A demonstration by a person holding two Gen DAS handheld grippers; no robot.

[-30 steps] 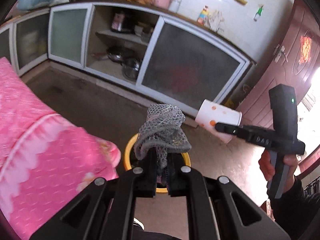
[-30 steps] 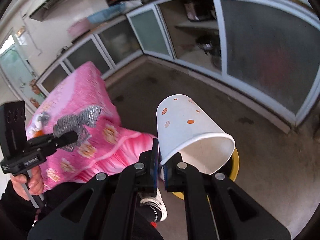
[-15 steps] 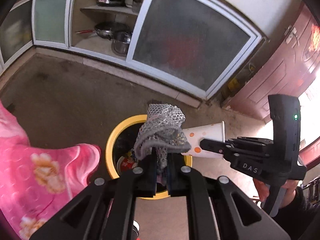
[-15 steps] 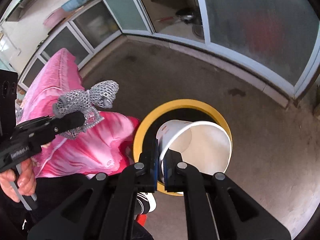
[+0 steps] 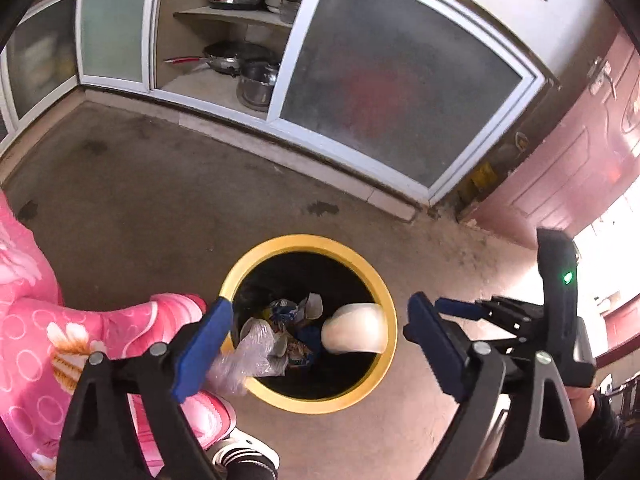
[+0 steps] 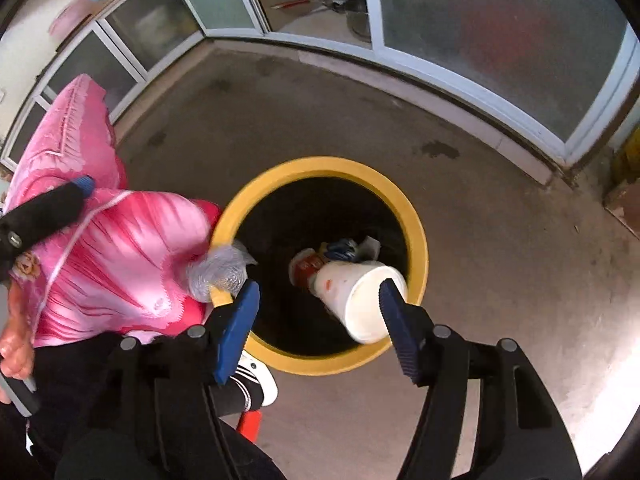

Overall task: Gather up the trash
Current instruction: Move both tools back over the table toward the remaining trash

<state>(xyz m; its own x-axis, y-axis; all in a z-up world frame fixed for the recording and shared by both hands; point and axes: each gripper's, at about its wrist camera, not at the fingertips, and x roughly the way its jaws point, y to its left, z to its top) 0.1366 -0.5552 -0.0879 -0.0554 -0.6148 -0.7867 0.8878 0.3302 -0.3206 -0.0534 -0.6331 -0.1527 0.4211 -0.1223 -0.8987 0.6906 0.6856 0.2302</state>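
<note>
A yellow-rimmed black trash bin [image 5: 352, 258] [image 6: 418, 240] stands on the floor below both grippers, with several bits of trash inside. My left gripper [image 5: 318, 344] is open and empty above it. The grey mesh wad [image 5: 250, 354] [image 6: 218, 272] is blurred, at the bin's left rim. My right gripper [image 6: 318, 320] is open. The white paper cup with orange dots [image 6: 354, 300] [image 5: 354, 330] is free between the fingers, over the bin's mouth, tilted.
A pink flowered tablecloth [image 5: 44, 344] [image 6: 104, 240] hangs at the left, touching the bin. A shoe [image 6: 256, 376] is beside the bin. White cabinets with frosted doors and pots [image 5: 248, 76] line the far wall. A reddish door [image 5: 576, 160] is at right.
Both grippers have opened over the bin. The mesh wad left the left gripper and the cup left the right gripper; both are dropping at the bin.
</note>
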